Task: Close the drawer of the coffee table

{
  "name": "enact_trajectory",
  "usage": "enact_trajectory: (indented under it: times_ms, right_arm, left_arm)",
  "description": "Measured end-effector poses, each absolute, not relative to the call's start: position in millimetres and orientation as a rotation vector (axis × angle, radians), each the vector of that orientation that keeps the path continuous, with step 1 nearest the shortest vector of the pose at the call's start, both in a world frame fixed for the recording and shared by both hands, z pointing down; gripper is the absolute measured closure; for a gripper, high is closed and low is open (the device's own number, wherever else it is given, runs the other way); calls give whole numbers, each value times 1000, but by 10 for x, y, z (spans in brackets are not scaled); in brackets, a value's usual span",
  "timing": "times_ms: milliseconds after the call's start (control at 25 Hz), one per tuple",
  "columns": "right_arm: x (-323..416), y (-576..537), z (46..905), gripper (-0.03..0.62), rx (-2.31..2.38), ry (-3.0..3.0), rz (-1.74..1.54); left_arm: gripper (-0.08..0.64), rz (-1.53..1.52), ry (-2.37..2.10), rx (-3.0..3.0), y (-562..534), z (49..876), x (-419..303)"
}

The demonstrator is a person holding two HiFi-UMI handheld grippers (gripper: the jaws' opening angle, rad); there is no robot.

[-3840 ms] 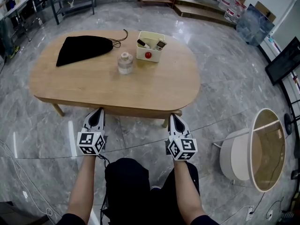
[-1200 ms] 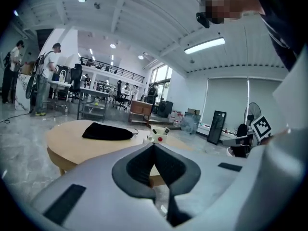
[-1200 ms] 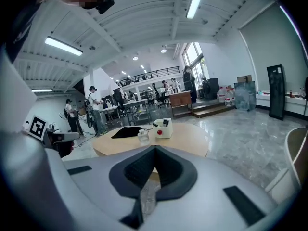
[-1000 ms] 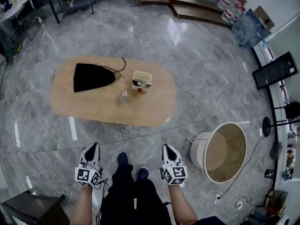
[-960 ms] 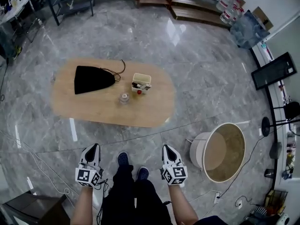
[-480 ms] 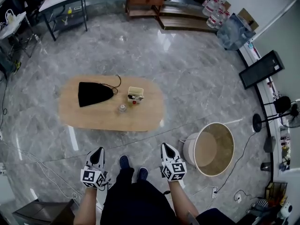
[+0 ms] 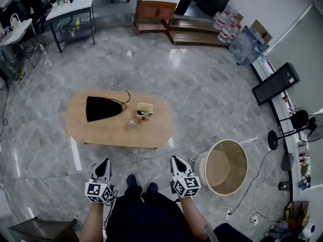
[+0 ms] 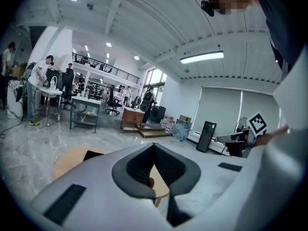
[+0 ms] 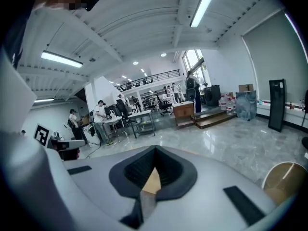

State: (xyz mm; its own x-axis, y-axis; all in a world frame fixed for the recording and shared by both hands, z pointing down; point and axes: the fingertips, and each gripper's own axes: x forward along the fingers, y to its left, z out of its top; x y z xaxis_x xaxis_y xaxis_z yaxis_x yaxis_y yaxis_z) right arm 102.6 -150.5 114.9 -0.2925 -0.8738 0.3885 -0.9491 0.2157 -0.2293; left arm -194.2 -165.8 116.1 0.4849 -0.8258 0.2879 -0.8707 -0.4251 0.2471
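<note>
Your left gripper (image 7: 104, 162) hangs low with its jaws pressed together on nothing. The coffee table (image 7: 96, 133) stands well apart ahead of you, with a black bag (image 7: 102, 108) toward its left end and a cream box (image 7: 145, 110) near the middle. Its drawer can't be made out. Your right gripper (image 7: 174, 160) has its jaws together too, empty.

Table (image 7: 96, 135): oval, wooden top, on grey marble floor (image 7: 202, 84).
Bag (image 7: 101, 108): black, flat, cord towards box.
Box (image 7: 145, 110): cream, mid-table.
Jar (image 7: 131, 124): clear, beside box.
</note>
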Motion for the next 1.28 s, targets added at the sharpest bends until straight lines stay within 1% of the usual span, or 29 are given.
enact_trajectory:
  times_ms: [160,640,1280]
  right_arm:
    - [1016,-1460,999,566,1721,-2361,618]
    - [1433,-1258,957,566,1661,-2385,615]
    - [1478,-1389,1026,566,1657,-2379,650]
  left_arm:
    - [535,170,-1464,2371,-1563,1026,-1895]
    - [535,172,-1505,2375,-1331,785,-1394]
    - [535,190,-1510,2362,-1405,767,-1285]
